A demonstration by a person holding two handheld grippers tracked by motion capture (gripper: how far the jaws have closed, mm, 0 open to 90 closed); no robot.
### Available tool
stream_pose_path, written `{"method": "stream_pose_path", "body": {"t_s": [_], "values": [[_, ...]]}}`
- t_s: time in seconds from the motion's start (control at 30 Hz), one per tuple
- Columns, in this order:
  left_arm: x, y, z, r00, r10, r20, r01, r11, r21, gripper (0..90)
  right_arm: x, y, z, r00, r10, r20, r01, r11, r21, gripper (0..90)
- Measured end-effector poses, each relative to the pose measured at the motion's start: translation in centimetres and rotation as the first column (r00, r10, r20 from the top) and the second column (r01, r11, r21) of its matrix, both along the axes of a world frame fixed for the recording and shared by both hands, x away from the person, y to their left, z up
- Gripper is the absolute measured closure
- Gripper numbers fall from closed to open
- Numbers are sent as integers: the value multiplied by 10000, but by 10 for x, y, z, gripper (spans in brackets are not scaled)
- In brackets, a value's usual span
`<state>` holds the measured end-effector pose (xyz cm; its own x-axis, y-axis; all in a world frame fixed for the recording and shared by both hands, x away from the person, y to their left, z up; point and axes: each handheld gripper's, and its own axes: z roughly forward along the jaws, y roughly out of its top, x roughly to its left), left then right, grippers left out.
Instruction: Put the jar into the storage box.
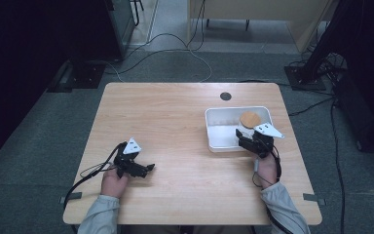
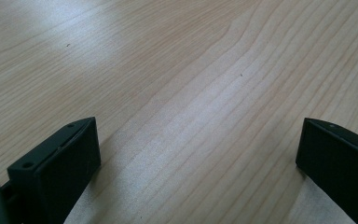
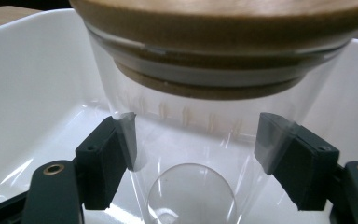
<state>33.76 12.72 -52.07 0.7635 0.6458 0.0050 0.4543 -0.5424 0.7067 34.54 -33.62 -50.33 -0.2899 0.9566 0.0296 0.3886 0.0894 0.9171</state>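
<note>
Clear glass jar point(image 3: 186, 154), wooden lid point(image 1: 250, 118), white tray point(image 1: 214, 129), no readable writing

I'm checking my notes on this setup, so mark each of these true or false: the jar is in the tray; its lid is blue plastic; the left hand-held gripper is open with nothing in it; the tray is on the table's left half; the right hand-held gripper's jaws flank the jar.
1. The glass jar is in the white tray. True.
2. Its lid is blue plastic. False: it is brown and looks like wood.
3. The left hand-held gripper is open with nothing in it. True: only bare table lies between its jaws.
4. The tray is on the table's left half. False: it is on the right half, toward the far edge.
5. The right hand-held gripper has a jaw on either side of the jar. True.
</note>
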Motion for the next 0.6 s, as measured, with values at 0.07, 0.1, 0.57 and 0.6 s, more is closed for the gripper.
{"method": "stream_pose_path", "body": {"t_s": [0.07, 0.1, 0.57, 0.6], "values": [[0, 0, 0, 10000, 2, 3, -2, 10000, 1, 0, 0, -2, 2, 9998, 183, -50, -183, 9998, 120, 186], [0, 0, 0, 10000, 2, 3, -2, 10000, 1, 0, 0, -2, 2, 9998, 183, -50, -183, 9998, 120, 186], [0, 0, 0, 10000, 8, 5, -8, 10000, -4, 0, -7, -3, 6, 9964, 646, -544, -660, 9975, -248, 124], [0, 0, 0, 10000, 9, 6, -9, 10000, -3, 0, -8, -5, 6, 9958, 701, -591, -713, 9973, -179, 124]]}}
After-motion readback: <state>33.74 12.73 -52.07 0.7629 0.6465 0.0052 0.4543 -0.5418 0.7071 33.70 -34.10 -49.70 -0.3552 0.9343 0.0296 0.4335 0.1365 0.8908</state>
